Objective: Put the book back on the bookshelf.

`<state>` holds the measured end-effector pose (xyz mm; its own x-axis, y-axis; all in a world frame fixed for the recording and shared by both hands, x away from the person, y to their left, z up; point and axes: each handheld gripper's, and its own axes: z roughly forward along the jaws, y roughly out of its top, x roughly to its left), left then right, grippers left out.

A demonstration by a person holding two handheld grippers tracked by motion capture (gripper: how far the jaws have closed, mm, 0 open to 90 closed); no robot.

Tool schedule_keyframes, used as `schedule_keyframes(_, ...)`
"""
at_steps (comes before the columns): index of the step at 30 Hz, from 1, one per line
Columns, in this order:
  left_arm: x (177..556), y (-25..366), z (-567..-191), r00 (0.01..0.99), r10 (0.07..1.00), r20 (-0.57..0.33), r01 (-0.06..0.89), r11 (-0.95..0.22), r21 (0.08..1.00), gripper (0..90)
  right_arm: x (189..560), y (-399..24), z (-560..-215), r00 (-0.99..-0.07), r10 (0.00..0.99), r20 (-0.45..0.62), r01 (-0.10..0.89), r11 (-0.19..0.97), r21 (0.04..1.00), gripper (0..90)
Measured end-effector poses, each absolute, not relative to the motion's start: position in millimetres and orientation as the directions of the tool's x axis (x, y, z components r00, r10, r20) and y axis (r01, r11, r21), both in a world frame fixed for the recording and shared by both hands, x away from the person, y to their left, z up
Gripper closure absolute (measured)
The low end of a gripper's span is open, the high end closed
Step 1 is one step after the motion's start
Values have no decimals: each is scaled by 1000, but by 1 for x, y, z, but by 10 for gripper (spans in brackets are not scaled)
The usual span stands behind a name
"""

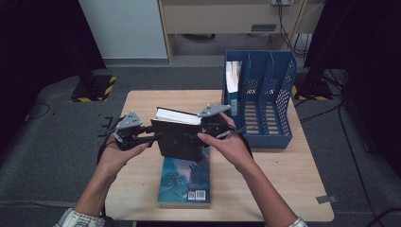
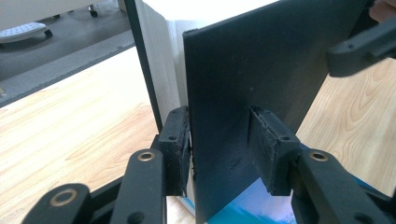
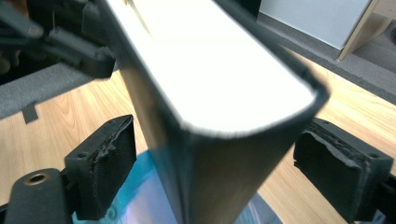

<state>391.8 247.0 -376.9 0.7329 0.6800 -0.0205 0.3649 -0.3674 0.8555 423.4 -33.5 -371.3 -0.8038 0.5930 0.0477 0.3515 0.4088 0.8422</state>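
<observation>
A black hardcover book (image 1: 177, 137) stands upright over the middle of the wooden table (image 1: 142, 101), its white page edges facing up. My left gripper (image 1: 158, 137) comes in from the left and is shut on the book's open edge; in the left gripper view both pads (image 2: 271, 149) press on the black cover and the page block (image 2: 163, 70). My right gripper (image 1: 196, 136) reaches in from the right. In the right gripper view its jaws straddle the book's spine (image 3: 219, 177), and its pads (image 3: 102, 172) stand apart from the book on both sides.
A blue paperback (image 1: 185, 179) lies flat on the table under the black book, near the front edge. A blue three-slot file rack (image 1: 265, 94) stands at the back right with a book in its left slot. Grey carpet surrounds the table.
</observation>
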Motion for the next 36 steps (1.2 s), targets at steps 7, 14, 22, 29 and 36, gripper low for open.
schedule_keyframes(7,391,247,-382,729,684,-26,367,-358,859,551,432,-19,-368,-832,555,24,323,449,833,141)
schedule_keyframes(14,392,245,-402,705,708,-42,401,-349,847,466,437,-11,-368,-850,527,5,308,488,817,200)
schedule_keyframes(22,389,246,-430,667,744,-44,441,-346,828,460,434,-14,-366,-861,509,8,301,498,813,259)
schedule_keyframes(29,393,246,-445,643,763,-67,472,-326,819,490,430,-17,-363,-864,503,15,300,491,818,337)
schedule_keyframes(36,403,246,-445,633,771,-73,477,-314,821,519,423,-17,-362,-864,503,14,292,478,829,438)
